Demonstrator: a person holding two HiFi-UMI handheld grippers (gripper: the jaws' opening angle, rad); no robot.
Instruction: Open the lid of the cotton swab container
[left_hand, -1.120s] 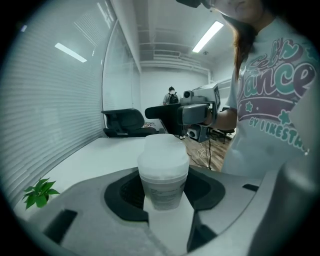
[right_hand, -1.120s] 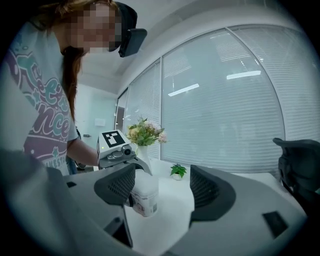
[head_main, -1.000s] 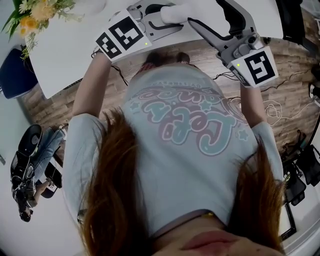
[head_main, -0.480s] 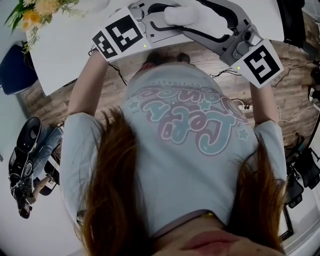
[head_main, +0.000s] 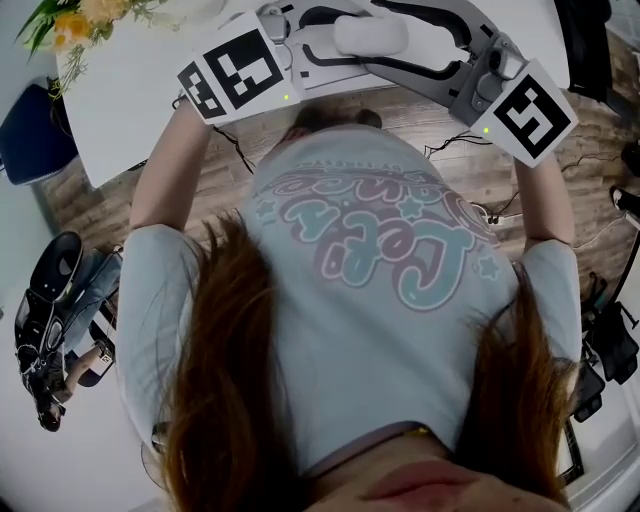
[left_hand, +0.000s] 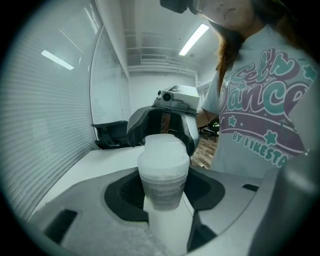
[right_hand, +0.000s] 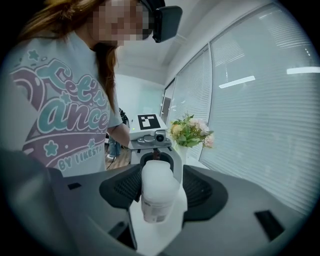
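Cotton swab container (left_hand: 164, 172) in left gripper (left_hand: 165, 192)

1. "Let's Dance" is printed in large looping letters across the T-shirt (left_hand: 260, 100). It is read in both gripper views and is seen upside down in the head view.
2. Beneath it, "BY LIKESTA" is printed in small capitals, and the rest of that line is cut off.
3. A printed label (left_hand: 162, 192) is carried on the cotton swab container (left_hand: 164, 160), but its lines are too small and blurred to be read.
4. Square black-and-white code markers are borne on the left cube (head_main: 245, 70) and the right cube (head_main: 535, 112). No letters or numbers are given by them.
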